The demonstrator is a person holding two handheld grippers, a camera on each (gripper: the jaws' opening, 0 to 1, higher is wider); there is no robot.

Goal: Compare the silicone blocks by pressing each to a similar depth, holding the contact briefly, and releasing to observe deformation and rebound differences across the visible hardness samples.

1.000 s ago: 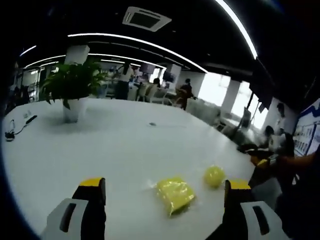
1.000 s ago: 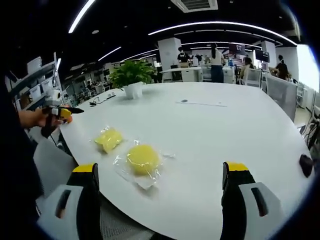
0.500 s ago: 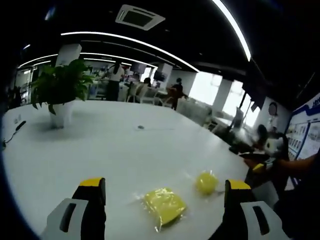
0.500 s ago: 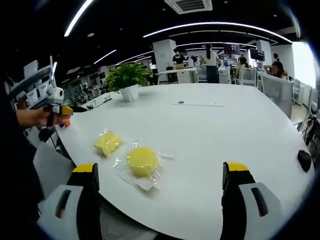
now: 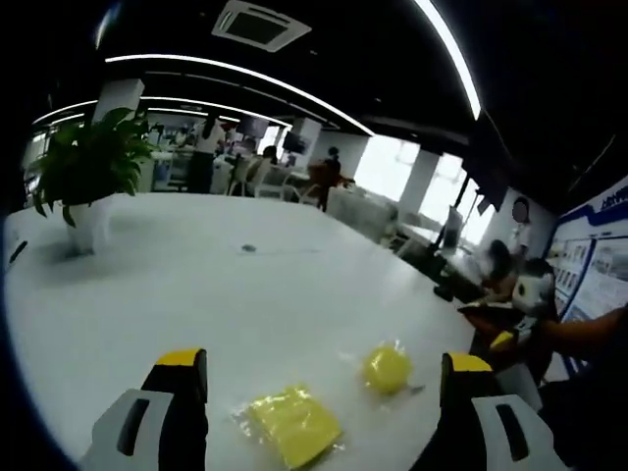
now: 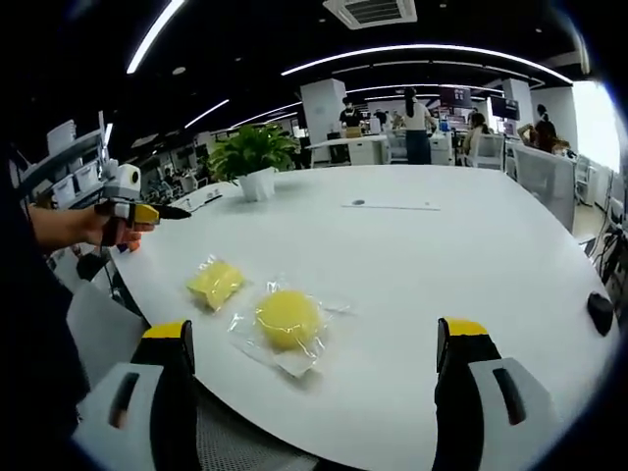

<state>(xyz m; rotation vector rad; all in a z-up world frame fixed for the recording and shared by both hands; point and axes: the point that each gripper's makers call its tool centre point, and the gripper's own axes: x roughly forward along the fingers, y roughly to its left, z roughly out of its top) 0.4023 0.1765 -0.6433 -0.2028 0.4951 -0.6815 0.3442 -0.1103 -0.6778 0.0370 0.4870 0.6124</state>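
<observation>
two yellow silicone samples, each sealed in a clear plastic bag, are laid flat on the large white table (image 6: 461,255), near its edge and just apart, so that either can be pressed from above. in the right gripper view, the round yellow silicone block (image 6: 286,318) is seen at lower centre and the squarer yellow silicone block (image 6: 216,282) to its upper left. the right gripper (image 6: 316,392) is held back over the table edge, its fingers spread wide and empty. in the left gripper view, the left gripper (image 5: 324,402) is likewise spread wide with nothing held, the squarer block (image 5: 292,424) lying between its fingers at lower centre. no sample is judged to be contacted yet.
</observation>
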